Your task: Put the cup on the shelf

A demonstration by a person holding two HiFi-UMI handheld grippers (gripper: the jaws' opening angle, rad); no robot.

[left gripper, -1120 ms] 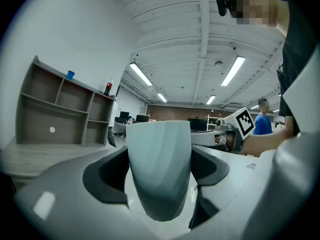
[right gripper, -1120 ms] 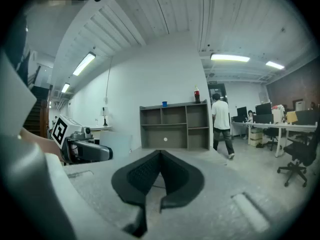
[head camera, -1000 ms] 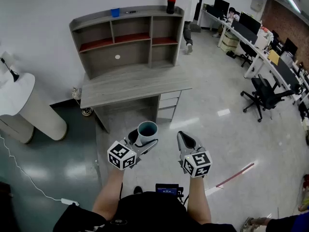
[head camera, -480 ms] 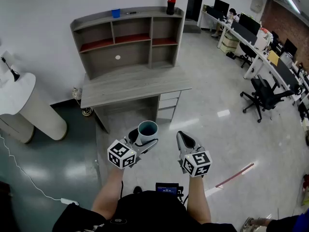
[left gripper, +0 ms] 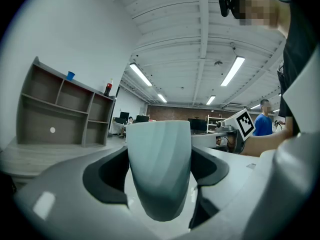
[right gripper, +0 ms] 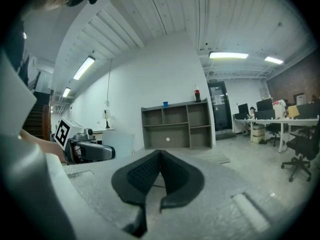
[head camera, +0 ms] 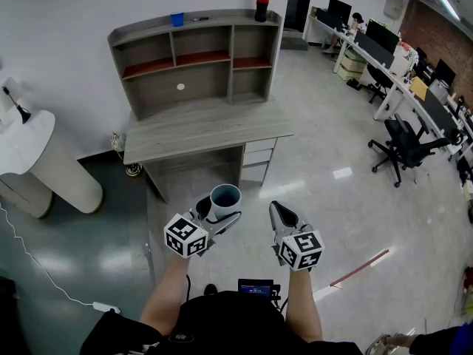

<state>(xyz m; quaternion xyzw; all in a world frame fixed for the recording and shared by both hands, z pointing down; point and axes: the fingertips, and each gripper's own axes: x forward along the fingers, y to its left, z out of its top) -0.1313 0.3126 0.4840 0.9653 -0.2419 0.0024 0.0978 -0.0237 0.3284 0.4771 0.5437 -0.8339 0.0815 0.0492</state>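
The cup (left gripper: 159,169) looks smooth with a soft sheen (ceramic or plastic, hard to tell), the shelf (head camera: 199,87) shows matt grey wood grain, and the floor (head camera: 347,198) is glossy.

An office chair (head camera: 405,143) stands beside long desks (head camera: 411,93).

Teal cup (head camera: 225,197) in left claw (head camera: 219,216)
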